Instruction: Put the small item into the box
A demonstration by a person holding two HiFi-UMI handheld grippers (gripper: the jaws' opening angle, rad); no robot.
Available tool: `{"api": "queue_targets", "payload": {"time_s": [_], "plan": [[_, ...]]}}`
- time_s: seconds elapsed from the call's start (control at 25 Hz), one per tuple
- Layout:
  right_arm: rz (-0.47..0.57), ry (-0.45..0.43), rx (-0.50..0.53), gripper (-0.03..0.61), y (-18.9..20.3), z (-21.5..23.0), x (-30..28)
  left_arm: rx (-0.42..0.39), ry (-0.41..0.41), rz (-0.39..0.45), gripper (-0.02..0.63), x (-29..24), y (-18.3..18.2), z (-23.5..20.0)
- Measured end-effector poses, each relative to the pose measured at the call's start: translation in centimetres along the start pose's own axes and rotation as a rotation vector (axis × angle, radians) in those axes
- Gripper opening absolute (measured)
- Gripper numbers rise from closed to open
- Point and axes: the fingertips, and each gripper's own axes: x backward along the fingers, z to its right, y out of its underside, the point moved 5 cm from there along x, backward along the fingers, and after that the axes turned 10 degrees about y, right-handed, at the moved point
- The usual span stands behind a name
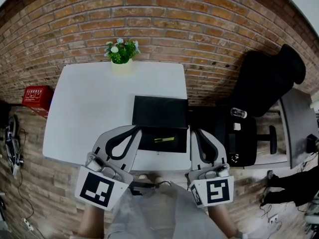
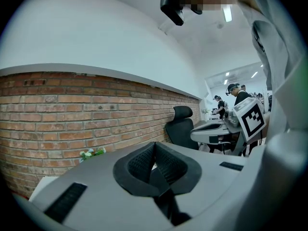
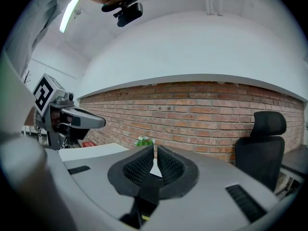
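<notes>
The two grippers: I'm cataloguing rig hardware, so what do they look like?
The left gripper and right gripper match: pale grey shells, black ribbed pads in a curved black surround, and a white cube bearing black square markers at each rear. No cables show.

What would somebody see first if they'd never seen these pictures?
Probably the left hand-held gripper and right hand-held gripper at the bottom of the head view, with bold black-and-white marker cubes. Between them an open black box sits on the white table, a small yellow item inside.
</notes>
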Motion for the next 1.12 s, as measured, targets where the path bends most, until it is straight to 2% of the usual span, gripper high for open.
{"api": "queue_targets", "payload": {"time_s": [1.12], "plan": [[-0.03,-0.023,0.02,0.054,0.65,-0.18,0.34,0.0,-0.004,-0.007,0.018,-0.34,0.03,0.41]]}}
